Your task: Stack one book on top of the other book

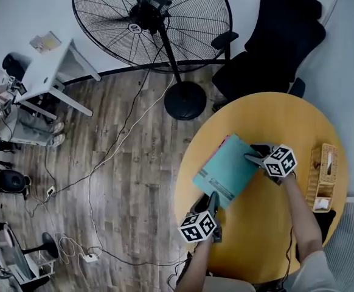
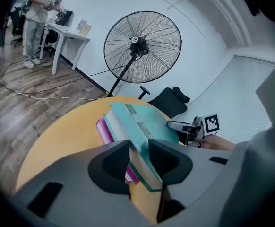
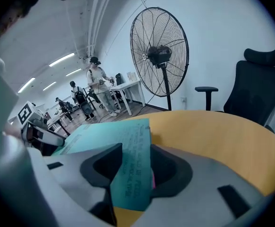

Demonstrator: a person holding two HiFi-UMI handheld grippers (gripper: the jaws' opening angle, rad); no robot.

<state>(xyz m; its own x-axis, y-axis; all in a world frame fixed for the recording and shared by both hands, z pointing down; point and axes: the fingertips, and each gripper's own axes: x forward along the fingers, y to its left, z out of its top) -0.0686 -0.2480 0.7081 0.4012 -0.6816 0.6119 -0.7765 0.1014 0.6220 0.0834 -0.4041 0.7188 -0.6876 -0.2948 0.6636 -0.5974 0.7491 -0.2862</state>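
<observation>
Care: left gripper [image 1: 214, 198] and right gripper [image 1: 251, 158] both clamp the teal book [image 1: 227, 170]; lower it level onto the pink book [image 2: 103, 130] seemingly beneath.

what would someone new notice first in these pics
The teal book stands out first, gripped at opposite ends by the left tool and the right tool over the round yellow table, with a pink book showing beneath it. Next comes the big black fan on the wood floor beyond the table, beside a black office chair.
</observation>
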